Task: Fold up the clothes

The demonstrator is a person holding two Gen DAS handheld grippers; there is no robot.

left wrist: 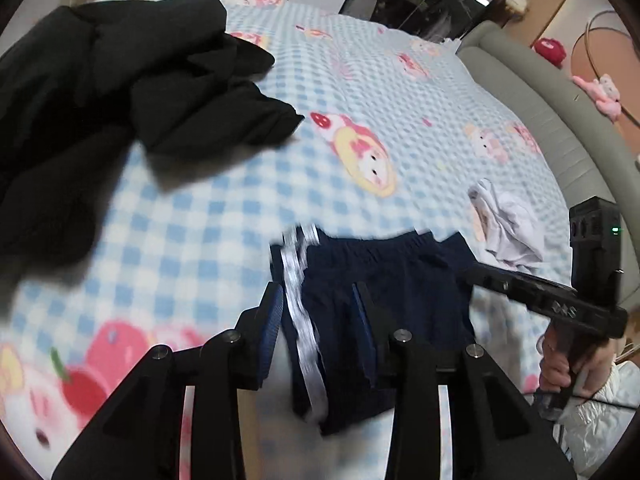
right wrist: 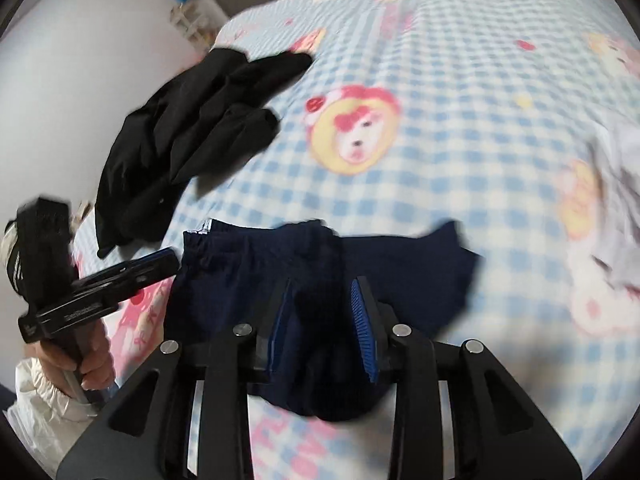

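The navy shorts, with a white side stripe, hang above the blue-checked bedspread, held off it at the near edge of the bed and stretched between my two tools. Left gripper: its jaws stand partly apart with the striped side of the cloth between the blue pads; I judge that they pinch it. Right gripper: jaws likewise closed onto a bunched fold of the navy cloth. The waistband runs left to right between the grips, so I take the long axis to lie across my view, with the leg ends pointing down and toward me; blur prevents certainty. Step in hand, as I judge it: lifting and spreading the shorts before a fold. The next move calls for laying them flat on open bedspread, clear of the black garment far left and the white garment at right.
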